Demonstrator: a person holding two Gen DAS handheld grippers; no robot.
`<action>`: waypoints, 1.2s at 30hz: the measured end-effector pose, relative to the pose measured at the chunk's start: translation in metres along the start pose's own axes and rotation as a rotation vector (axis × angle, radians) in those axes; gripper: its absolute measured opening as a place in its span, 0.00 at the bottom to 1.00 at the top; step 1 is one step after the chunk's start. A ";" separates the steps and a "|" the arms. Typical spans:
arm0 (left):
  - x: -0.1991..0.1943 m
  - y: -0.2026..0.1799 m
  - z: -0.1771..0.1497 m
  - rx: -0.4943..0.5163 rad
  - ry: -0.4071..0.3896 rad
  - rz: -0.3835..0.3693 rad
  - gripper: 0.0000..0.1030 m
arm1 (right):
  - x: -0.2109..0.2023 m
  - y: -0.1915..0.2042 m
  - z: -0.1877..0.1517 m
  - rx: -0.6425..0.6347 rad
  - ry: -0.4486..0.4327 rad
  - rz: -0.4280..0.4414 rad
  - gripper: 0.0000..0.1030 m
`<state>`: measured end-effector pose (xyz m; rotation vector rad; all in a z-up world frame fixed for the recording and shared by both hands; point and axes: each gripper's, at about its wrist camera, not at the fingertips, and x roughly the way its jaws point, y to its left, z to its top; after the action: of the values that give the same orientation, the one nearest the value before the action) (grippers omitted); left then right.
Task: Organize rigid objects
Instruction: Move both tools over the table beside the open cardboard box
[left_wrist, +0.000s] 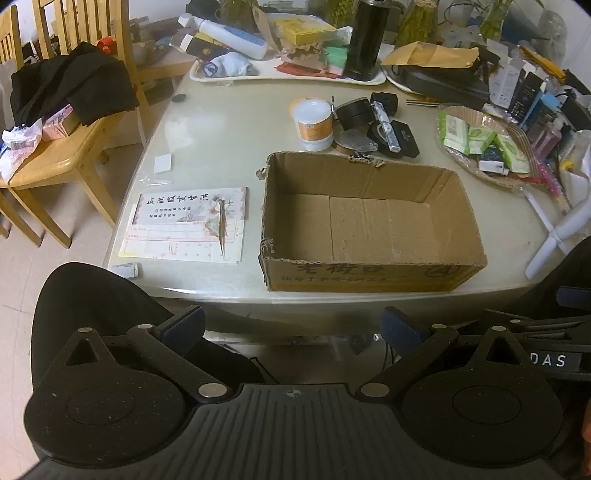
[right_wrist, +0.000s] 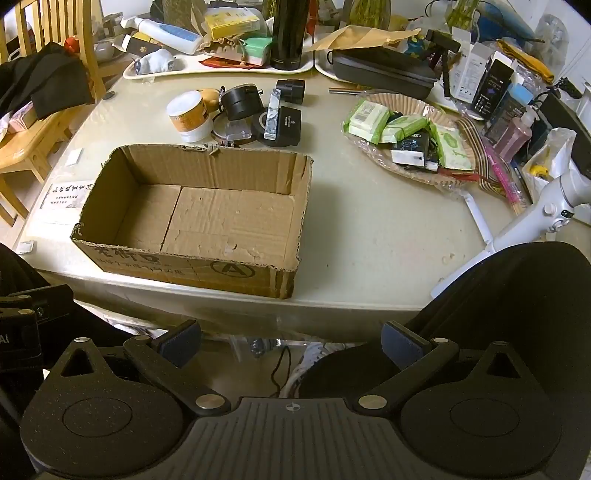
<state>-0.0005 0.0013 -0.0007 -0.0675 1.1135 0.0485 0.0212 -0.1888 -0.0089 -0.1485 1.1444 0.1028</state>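
An open, empty cardboard box (left_wrist: 369, 225) (right_wrist: 207, 218) stands on the table near its front edge. Behind it lies a cluster of small rigid items: a white and orange jar (left_wrist: 314, 125) (right_wrist: 189, 115), a round black case (left_wrist: 355, 112) (right_wrist: 240, 101), a flat black case (left_wrist: 402, 138) (right_wrist: 286, 125), a small black cube (left_wrist: 384, 101) (right_wrist: 290, 90) and a patterned tube (left_wrist: 386, 125) (right_wrist: 272, 112). My left gripper (left_wrist: 293, 326) and right gripper (right_wrist: 291, 338) are both open and empty, held in front of the table edge, short of the box.
A wicker basket (left_wrist: 465, 110) (right_wrist: 402, 101) of green packets sits at the right. Trays with bottles, a black flask (left_wrist: 365, 40) (right_wrist: 290, 33) and boxes crowd the far side. Printed cards (left_wrist: 184, 225) lie left of the box. Wooden chairs (left_wrist: 55, 147) stand at the left. A white gimbal handle (right_wrist: 532, 221) lies at the right.
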 end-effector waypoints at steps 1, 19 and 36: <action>0.000 0.000 0.000 0.000 -0.001 0.000 1.00 | 0.000 0.000 0.000 0.000 0.000 0.000 1.00; -0.007 -0.010 0.007 0.077 -0.025 0.031 1.00 | -0.003 -0.001 0.001 0.006 -0.013 0.010 1.00; -0.007 -0.018 0.023 0.108 -0.074 -0.005 0.99 | -0.011 -0.020 0.015 0.063 -0.085 0.098 1.00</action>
<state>0.0179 -0.0145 0.0165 0.0282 1.0397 -0.0140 0.0331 -0.2056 0.0083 -0.0318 1.0689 0.1579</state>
